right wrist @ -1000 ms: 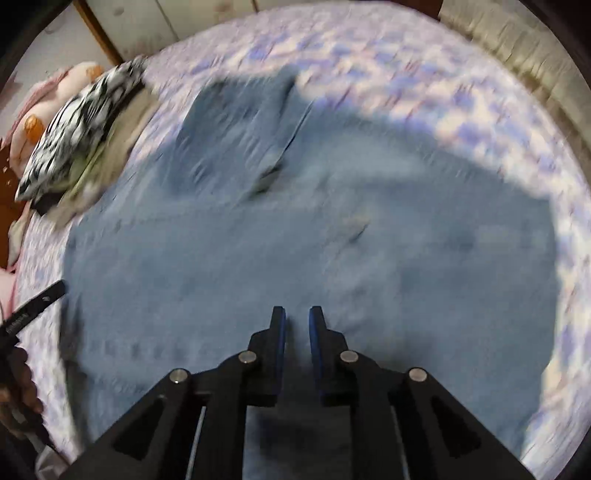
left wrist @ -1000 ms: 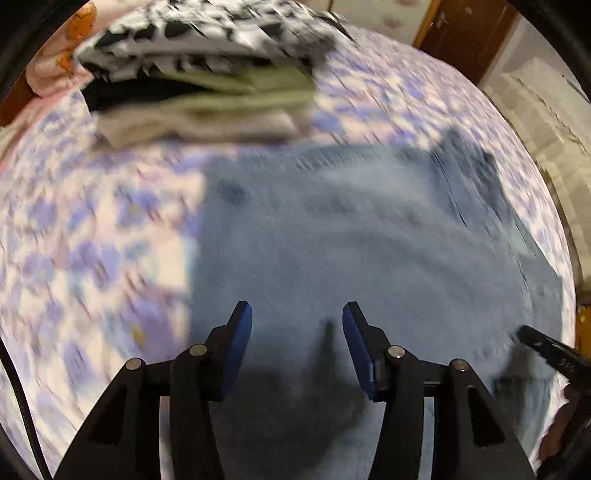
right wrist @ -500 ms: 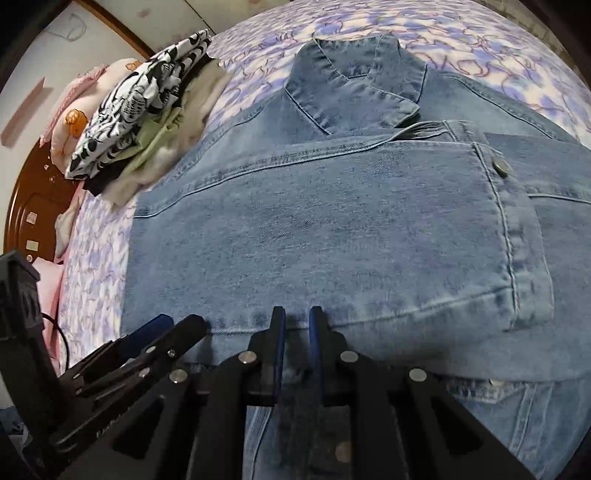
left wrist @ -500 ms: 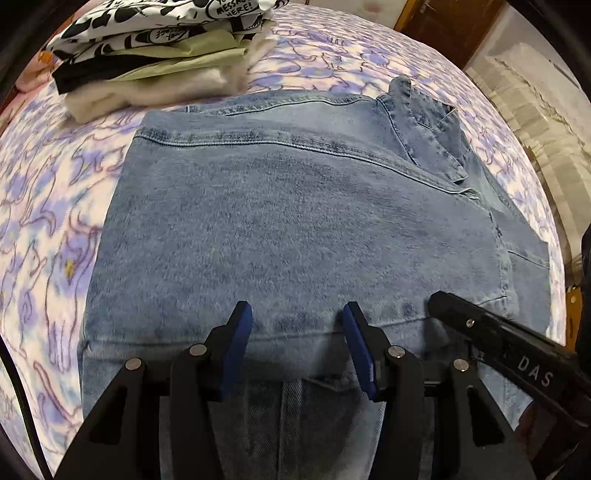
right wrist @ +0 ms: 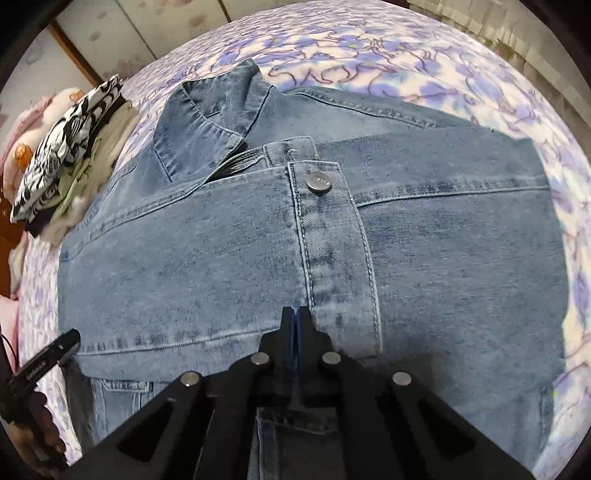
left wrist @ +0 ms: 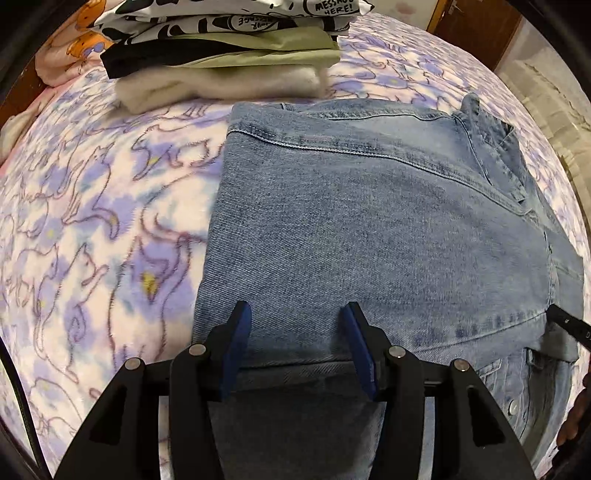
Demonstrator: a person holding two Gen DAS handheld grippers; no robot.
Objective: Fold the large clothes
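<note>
One clothes stack (left wrist: 229,59) beyond the denim jacket (left wrist: 369,221); left fingers (left wrist: 240,332) opening, empty; right fingers (right wrist: 286,328) pressed together.

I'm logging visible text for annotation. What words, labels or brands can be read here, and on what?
"MESSING HERE!", roughly: speech bubble on the black-and-white printed garment topping the folded stack.
Other bubbles on that garment: upside down, unreadable.
Lettering on the left gripper body: too small.
Denim jacket button: embossing unreadable.

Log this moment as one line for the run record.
denim jacket: partly folded on bed | left gripper: open above fold | right gripper: shut at fold edge
</note>
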